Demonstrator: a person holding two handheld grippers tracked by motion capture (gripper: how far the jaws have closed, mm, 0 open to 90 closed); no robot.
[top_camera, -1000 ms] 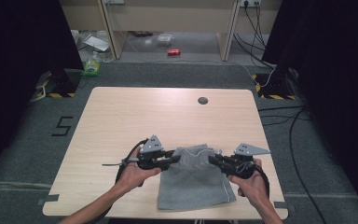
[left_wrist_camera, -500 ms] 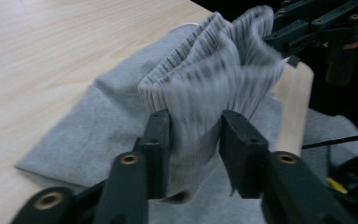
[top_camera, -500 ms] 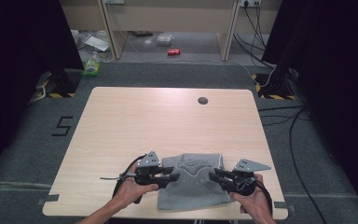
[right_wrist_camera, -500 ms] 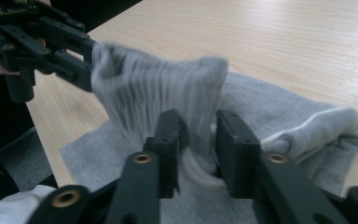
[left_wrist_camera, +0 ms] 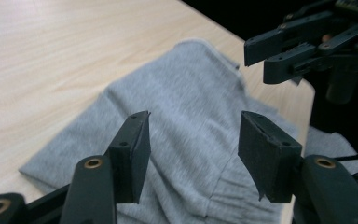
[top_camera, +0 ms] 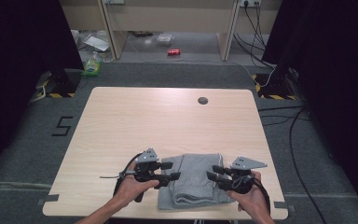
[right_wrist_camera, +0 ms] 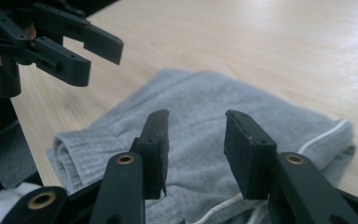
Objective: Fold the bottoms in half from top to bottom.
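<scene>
Folded grey knit garment with a white drawcord and ribbed band lies flat on the pale wood-grain table, at the near edge, a little right of centre. Ribbed waistband end faces the person; cord trails along the garment's right side.

Left gripper, black, two-jaw, sits at the garment's left edge, jaws pointing right over the cloth. In the left gripper view the jaws stand apart, cloth visible beyond the gap, pads pressing on nothing. They have just been opening; nothing held.

Right gripper, same make, sits at the garment's right edge, jaws pointing left toward the other. In the right gripper view the jaws are parted, somewhat narrower than the left pair, grey fabric behind the gap, none pinched. Also just been opening.

Both hands rest low near the table's front edge, grippers facing each other across the garment, well apart.

Farther out: small dark round grommet in the tabletop near the far edge. Grey carpet floor around the table; a red can on the floor beyond.
</scene>
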